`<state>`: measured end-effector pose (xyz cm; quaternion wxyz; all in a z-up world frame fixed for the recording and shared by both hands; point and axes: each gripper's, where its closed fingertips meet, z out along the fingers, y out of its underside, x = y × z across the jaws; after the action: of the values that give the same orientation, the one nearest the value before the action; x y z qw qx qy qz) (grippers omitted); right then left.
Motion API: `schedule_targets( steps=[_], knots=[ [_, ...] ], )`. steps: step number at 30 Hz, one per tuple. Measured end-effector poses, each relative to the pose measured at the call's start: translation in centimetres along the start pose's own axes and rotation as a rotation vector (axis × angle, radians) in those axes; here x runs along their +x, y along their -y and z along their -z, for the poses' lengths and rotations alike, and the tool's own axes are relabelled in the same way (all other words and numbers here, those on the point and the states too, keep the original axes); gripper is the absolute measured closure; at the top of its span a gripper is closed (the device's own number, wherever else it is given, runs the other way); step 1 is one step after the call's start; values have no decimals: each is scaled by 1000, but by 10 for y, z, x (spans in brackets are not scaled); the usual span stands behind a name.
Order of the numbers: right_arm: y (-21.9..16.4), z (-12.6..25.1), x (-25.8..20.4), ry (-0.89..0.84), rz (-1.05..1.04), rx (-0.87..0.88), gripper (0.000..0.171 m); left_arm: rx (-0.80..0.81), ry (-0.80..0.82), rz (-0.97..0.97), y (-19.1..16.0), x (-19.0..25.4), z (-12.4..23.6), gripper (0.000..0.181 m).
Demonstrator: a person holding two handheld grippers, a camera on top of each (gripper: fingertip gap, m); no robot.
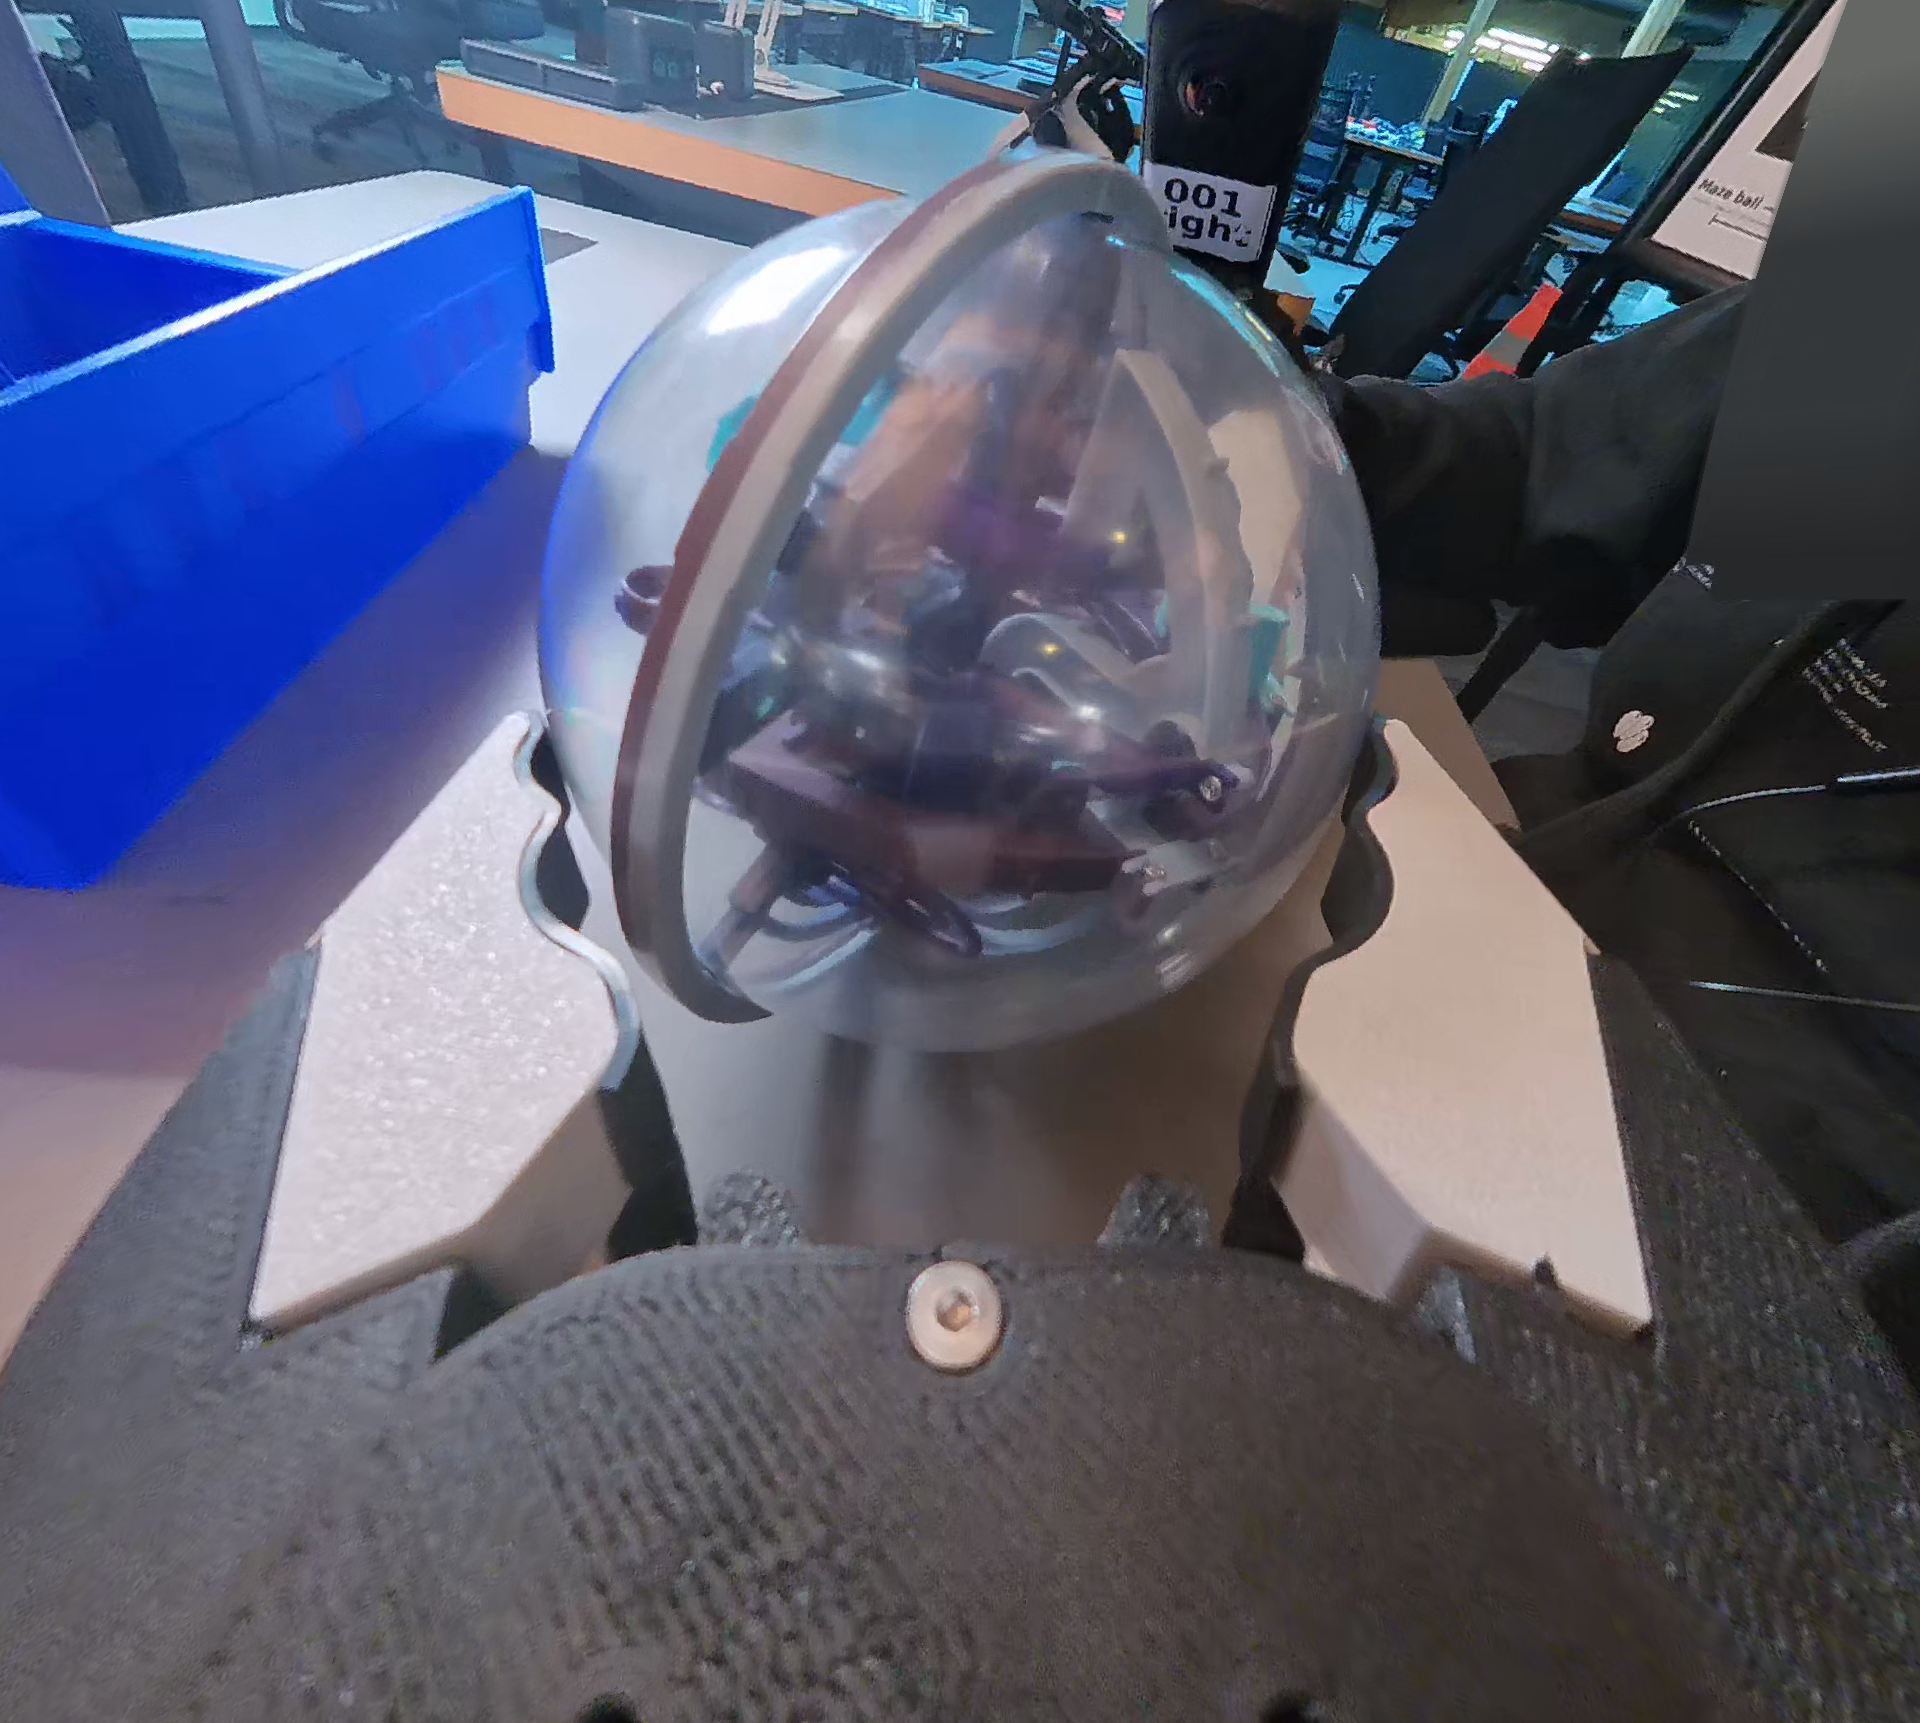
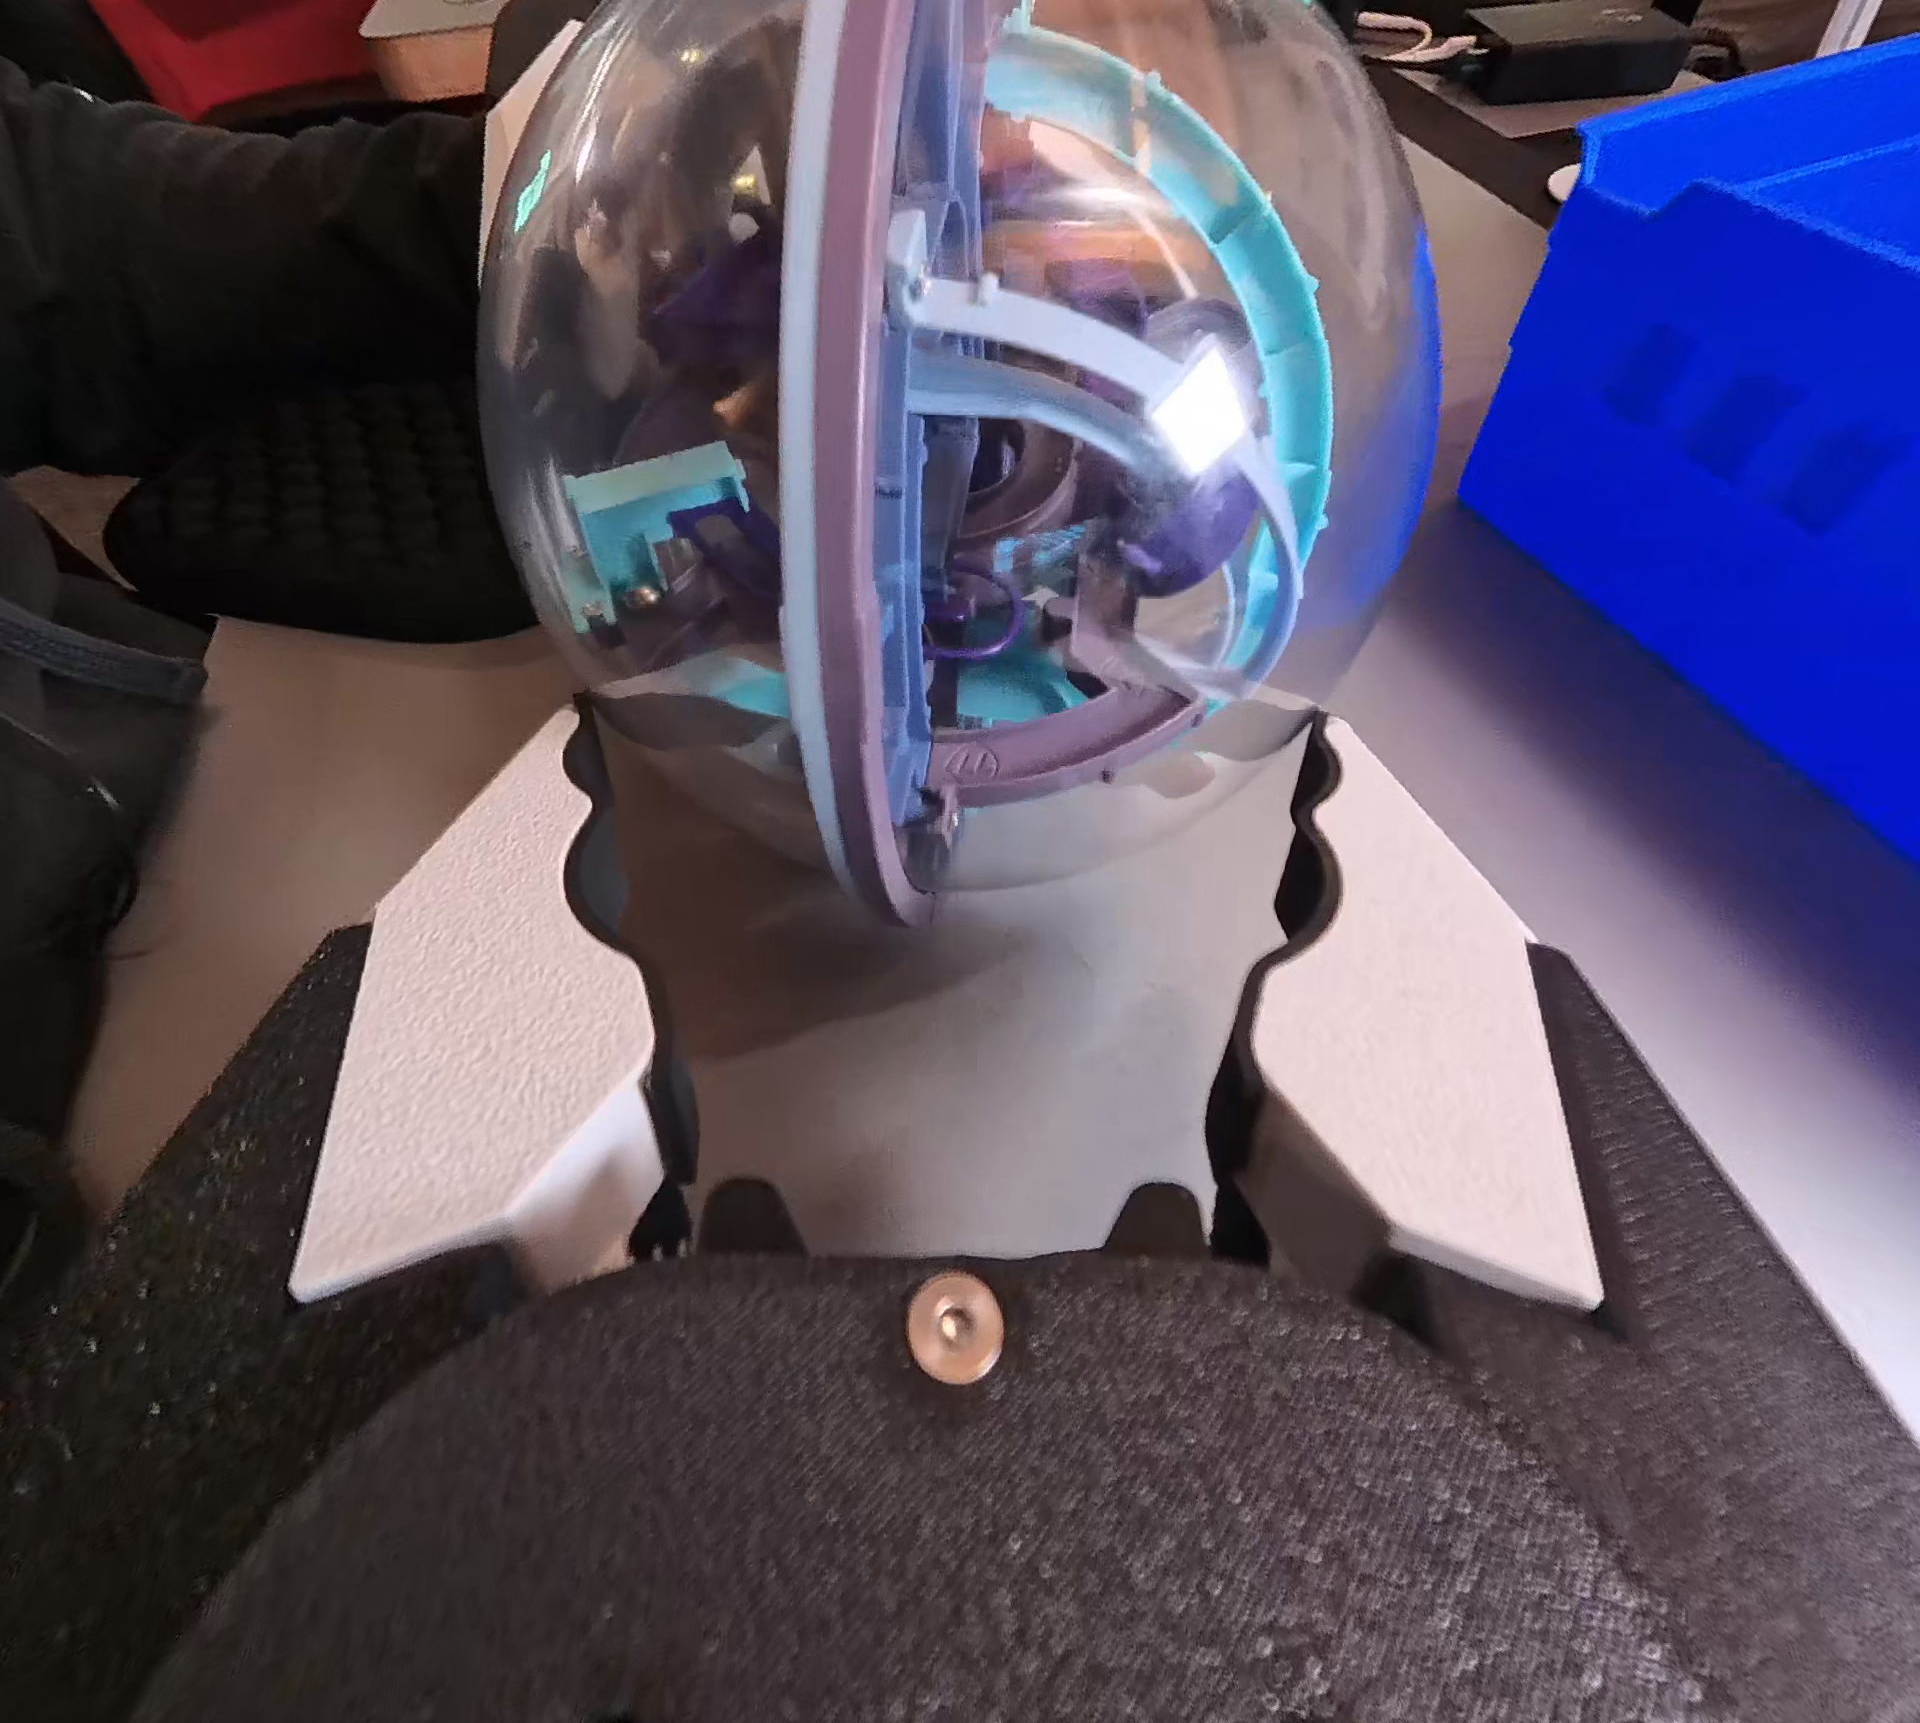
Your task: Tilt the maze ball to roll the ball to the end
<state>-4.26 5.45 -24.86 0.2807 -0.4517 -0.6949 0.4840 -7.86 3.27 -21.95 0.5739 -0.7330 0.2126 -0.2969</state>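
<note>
Sitting on the bench point(image 2: 1039, 1102), the maze ball point(image 1: 961, 613) is pinched from opposite ends by both tongs, left point(image 1: 951, 852) and right point(image 2: 951, 800), each spread wide around its lower half. Its seam ring point(image 2: 842, 385) stands near upright. Only the right view shows teal track point(image 2: 1283, 291); a bin point(image 1: 229, 468) lies beside.

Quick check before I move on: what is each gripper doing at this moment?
Left gripper: both fingers against the sides of the clear maze ball, holding it.
Right gripper: gripping the same maze ball from the opposite side.
</note>
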Motion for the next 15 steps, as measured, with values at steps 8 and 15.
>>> schedule_targets(
  steps=[8, 15],
  knots=[
    [2, 0, -2, 13, -28, 8, 44, 9, -22, 55, -1, 0, 2, 37],
    [8, 4, -2, 29, -83, 29, 45, -1, -72, 200, -5, -1, 2, 37]
  ],
)
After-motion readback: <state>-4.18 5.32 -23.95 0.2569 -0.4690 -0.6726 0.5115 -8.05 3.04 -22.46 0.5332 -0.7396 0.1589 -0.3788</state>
